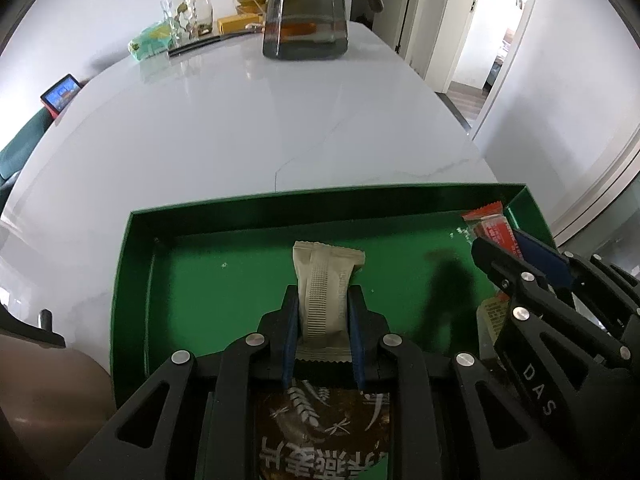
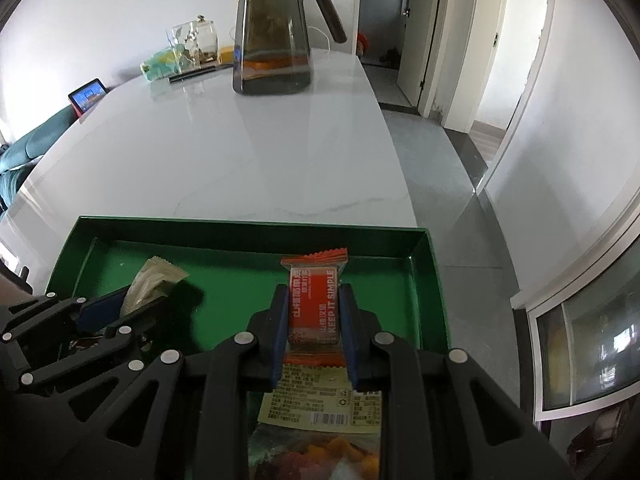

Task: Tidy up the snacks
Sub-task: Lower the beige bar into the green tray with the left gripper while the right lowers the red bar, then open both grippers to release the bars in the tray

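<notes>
Two grippers over one tray (image 1: 132, 280): left (image 1: 323, 300) clamps beige packet (image 1: 324, 280), right (image 2: 314, 300) clamps red packet (image 2: 314, 300), both lengthwise toward the far wall.

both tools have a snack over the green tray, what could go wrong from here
1. The left tool and right tool work close together above the green tray; their linkages might collide.
2. The beige packet is pinched at its lower half only, so it may swing or slip.
3. The orange packet could drop onto the yellow-labelled bag beneath it instead of bare tray floor.
</notes>
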Motion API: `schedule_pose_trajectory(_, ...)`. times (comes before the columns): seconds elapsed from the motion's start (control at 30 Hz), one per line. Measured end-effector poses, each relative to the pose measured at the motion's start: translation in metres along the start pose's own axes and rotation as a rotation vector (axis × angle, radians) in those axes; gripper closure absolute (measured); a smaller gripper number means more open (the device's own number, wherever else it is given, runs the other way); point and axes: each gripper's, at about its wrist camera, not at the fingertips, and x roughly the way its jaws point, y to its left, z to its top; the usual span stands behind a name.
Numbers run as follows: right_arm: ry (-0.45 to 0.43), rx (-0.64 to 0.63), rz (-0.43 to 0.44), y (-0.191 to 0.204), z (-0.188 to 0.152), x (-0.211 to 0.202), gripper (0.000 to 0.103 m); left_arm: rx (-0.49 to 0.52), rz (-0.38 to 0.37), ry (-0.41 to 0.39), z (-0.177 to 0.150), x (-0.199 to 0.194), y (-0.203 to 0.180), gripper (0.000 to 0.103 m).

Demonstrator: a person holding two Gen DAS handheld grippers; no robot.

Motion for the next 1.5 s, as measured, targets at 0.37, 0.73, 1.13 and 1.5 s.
schedule_pose_trajectory(0.37, 0.058, -0.019, -0.015, 0.004, -0.001, 0.007, 0.103, -0.011, -0.018, 0.015, 0.003, 0.003, 0.004, 0.083)
schedule_pose_trajectory(0.73, 0.024, 0.002, -0.03, 0.005, -0.003, -0.001, 0.087, -0.04, -0.012, -0.004, 0.001, 0.0, 0.012, 0.072)
schedule_pose_trajectory(1.13, -0.053, 0.063, -0.017, -0.004, -0.008, -0.018, 0.049, -0.112, 0.096, -0.136, 0.003, -0.027, 0.023, 0.044)
schedule_pose_trajectory(1.5, -0.13, 0.054, -0.05, 0.0, -0.013, -0.044, 0.044, -0.155, 0.103, -0.179, 0.001, -0.044, 0.026, 0.042)
